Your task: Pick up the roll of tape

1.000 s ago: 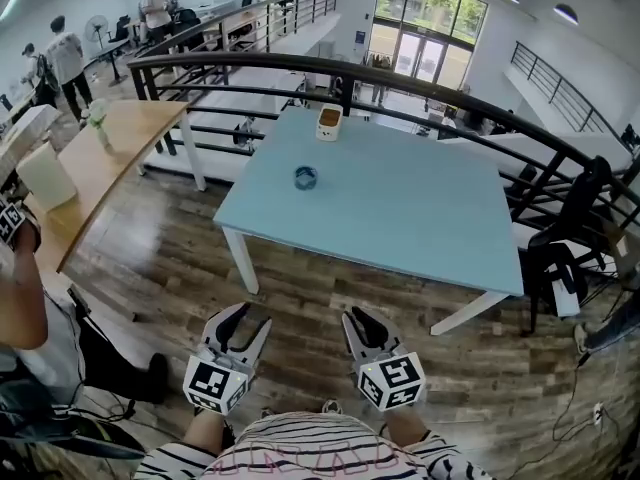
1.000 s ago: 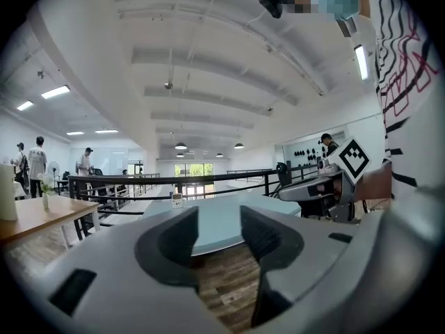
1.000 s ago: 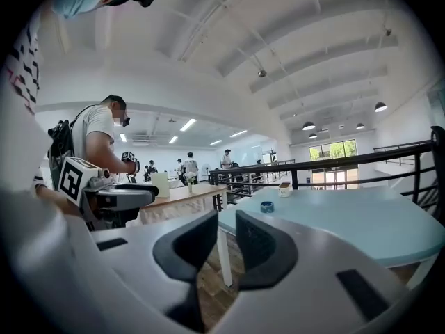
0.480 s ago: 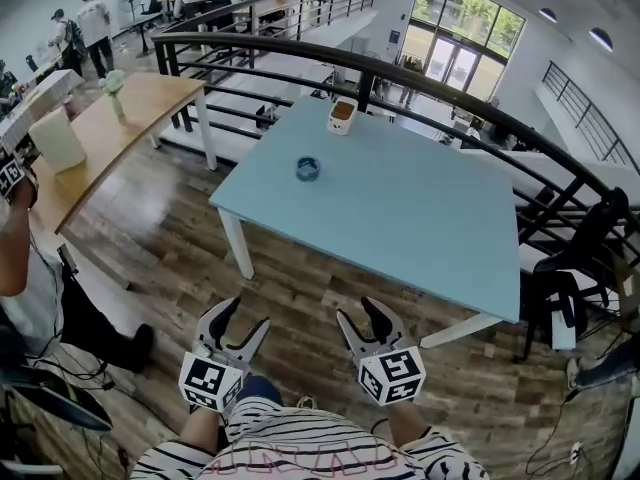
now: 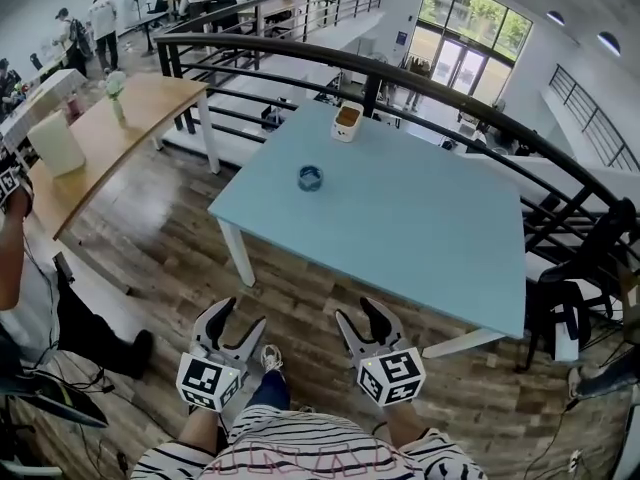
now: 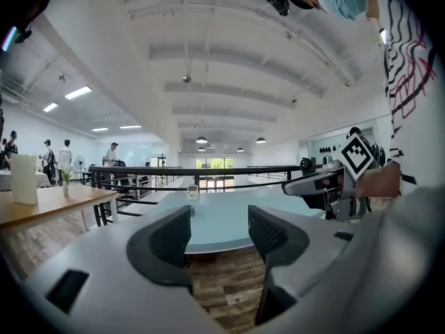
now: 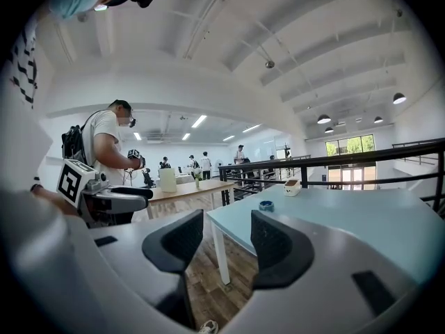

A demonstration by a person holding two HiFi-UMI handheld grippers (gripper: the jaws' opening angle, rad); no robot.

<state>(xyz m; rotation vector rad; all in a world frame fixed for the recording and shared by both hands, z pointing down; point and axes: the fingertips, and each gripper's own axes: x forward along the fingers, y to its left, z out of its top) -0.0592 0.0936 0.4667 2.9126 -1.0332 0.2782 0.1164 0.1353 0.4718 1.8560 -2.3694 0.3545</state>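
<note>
A small blue roll of tape (image 5: 310, 177) lies on the light blue table (image 5: 400, 228), toward its far left part; it also shows as a small blue ring (image 7: 266, 205) in the right gripper view. Both grippers hang over the wooden floor, well short of the table's near edge. My left gripper (image 5: 240, 318) is open with nothing between its jaws, and so is my right gripper (image 5: 360, 318). In the left gripper view the tape is nearly hidden behind the left jaw.
A small white and brown box (image 5: 347, 122) stands at the table's far edge. A black railing (image 5: 420, 83) curves behind the table. A wooden table (image 5: 100, 138) stands at the left, with a person (image 5: 20, 268) near it. A black chair (image 5: 590, 268) stands at the right.
Both grippers' jaws have opened wide. I have stepped closer to the table, and the grippers have moved forward toward its near edge.
</note>
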